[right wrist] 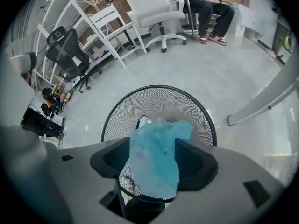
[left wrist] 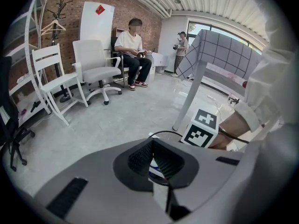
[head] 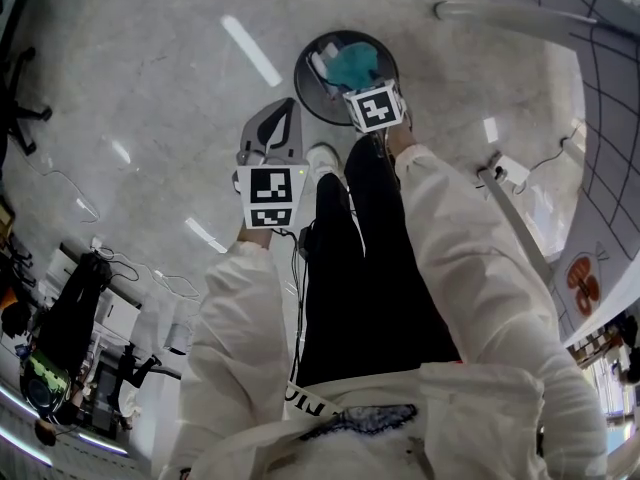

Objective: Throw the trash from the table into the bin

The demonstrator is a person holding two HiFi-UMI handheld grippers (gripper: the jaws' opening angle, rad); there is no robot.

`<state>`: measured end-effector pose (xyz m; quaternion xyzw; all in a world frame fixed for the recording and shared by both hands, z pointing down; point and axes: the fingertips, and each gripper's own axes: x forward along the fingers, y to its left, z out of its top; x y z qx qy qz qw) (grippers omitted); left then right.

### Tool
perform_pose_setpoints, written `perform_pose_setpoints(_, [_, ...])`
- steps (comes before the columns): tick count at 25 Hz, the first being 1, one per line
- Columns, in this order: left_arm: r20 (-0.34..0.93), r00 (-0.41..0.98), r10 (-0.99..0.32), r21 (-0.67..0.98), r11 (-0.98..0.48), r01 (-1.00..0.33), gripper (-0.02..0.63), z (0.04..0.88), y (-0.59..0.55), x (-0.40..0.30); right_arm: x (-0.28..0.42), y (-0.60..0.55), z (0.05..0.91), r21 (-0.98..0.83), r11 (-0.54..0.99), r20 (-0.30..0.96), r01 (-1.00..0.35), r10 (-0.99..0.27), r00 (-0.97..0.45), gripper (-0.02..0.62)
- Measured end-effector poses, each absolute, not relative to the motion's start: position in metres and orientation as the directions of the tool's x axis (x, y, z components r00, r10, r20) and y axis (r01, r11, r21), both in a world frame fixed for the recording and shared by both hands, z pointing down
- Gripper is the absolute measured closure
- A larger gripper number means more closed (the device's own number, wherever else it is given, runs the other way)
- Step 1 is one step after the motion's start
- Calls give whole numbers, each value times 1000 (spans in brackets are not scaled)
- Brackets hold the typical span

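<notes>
A black wire-mesh bin (head: 305, 78) stands on the grey floor in front of my feet, with pale trash inside. My right gripper (head: 365, 86) hangs straight over it, pointing steeply down. In the right gripper view a crumpled teal plastic bag (right wrist: 156, 157) sits loosely between the spread jaws of that gripper (right wrist: 154, 164), above the bin's mesh (right wrist: 159, 101). The pads do not press on it. My left gripper (head: 288, 108) is held to the left of the bin, its jaws together and empty. In its own view the left gripper (left wrist: 152, 164) faces the right gripper's marker cube (left wrist: 201, 127).
A white table leg (right wrist: 266, 101) slants down to the floor just right of the bin. The table (head: 590, 118) with a checked cloth is at the right. White chairs (left wrist: 96, 69) and a seated person (left wrist: 133, 50) are farther off, a black office chair (right wrist: 70, 55) stands by shelves.
</notes>
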<state>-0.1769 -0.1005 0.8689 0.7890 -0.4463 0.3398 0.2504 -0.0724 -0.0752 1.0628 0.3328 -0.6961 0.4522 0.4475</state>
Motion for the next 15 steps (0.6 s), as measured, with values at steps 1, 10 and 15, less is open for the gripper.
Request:
perform_pose_setpoints(1, [757,371,-538,89,-477,-874,600,866,-99,-178,-73,-76,1058,-333,368,921,-868,-69,-383,313])
perform_pose_setpoints(10, [734,376,-566,62,-495,-867,600,834,-77,-189,-77,-85,1017,-334,379,887,-863,-183,-424,194])
perform_pose_setpoints(15, [739,358,-571,53,-480,-876,600,830,-55,-204,-75,-82,1008,-311,385,887,-869,-210,-410,181])
